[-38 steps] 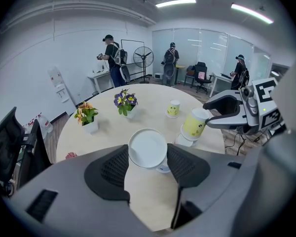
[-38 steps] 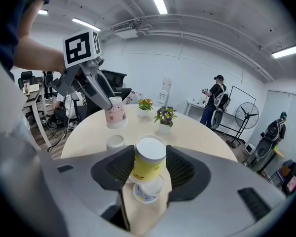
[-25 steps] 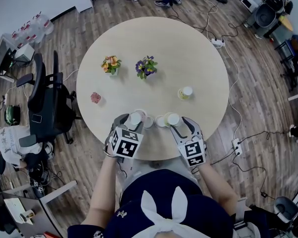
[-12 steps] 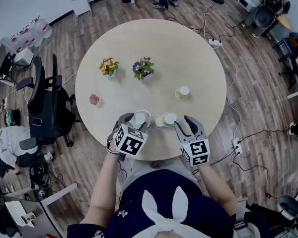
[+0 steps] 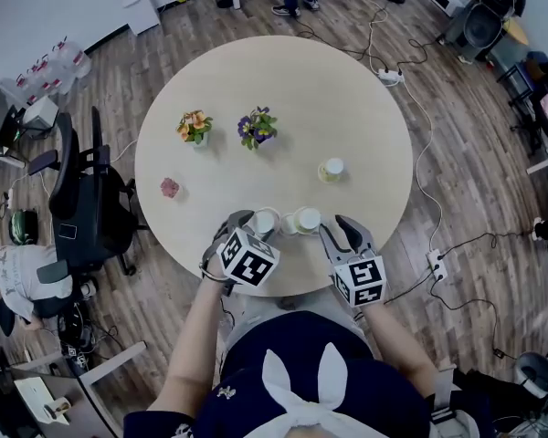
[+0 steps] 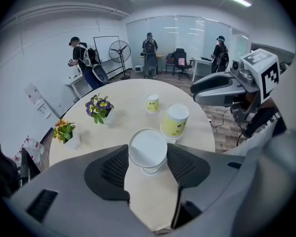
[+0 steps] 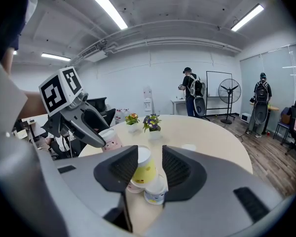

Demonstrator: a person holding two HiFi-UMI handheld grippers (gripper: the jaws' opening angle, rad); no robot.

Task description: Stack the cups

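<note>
Our left gripper (image 5: 252, 223) is pinched on the pink cup (image 6: 148, 151). Both pads sit against its rim, and the cup is upright near the table's (image 5: 347, 99) front edge. We cannot tell whether its base rests on the tabletop.

Just to its right, our right gripper (image 5: 336, 227) has the yellow cup (image 7: 144, 167) between its jaws, which have just been closing. A sliver of space shows beside the right-hand pad, so they are not yet pressing on the cup. The yellow cup leans on top of two lower cups, a pale cup (image 7: 131, 184) and a blue-printed cup (image 7: 156, 191), which touch each other beneath it. How deep it sits in either is hidden from us.

A second yellow cup (image 5: 331, 169) stands alone, well apart, farther across the table. Beyond it to the left, one small pot holds orange flowers (image 5: 194, 125) and another beside it holds purple flowers (image 5: 256, 127).
</note>
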